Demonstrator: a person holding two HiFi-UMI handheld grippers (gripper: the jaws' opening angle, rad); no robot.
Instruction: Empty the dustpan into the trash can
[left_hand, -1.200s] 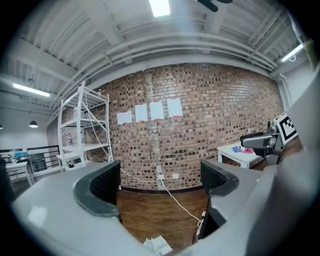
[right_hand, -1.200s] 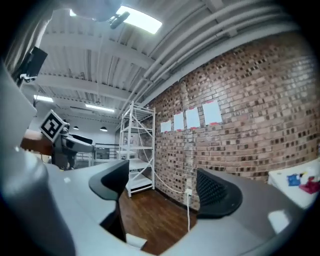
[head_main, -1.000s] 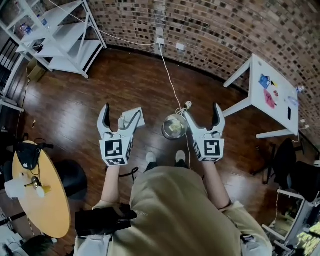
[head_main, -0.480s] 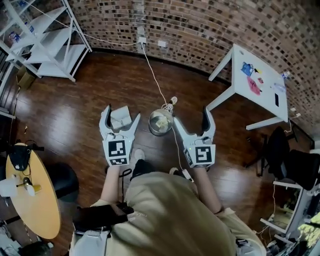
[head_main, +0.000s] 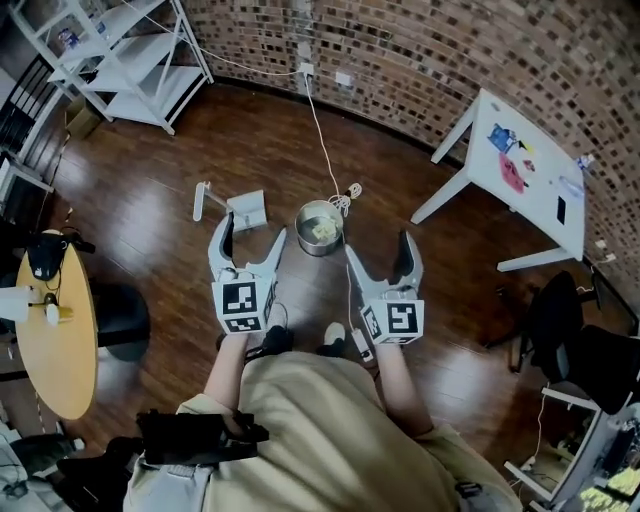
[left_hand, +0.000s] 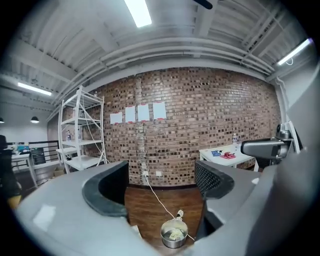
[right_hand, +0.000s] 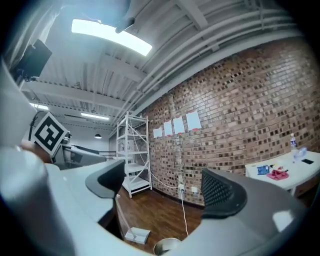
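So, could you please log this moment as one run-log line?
left gripper: open, empty, jaws just closing | right gripper: open, empty | dustpan: on floor, untouched | trash can: beside dustpan

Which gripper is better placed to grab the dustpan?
Left. The left gripper, empty, its open jaws just closing slightly, is right by the dustpan; the right gripper is across the trash can.

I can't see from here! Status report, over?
Left hand-held gripper open, empty, jaws just narrowed; right hand-held gripper open, empty. Dustpan on floor. Cable by trash can.
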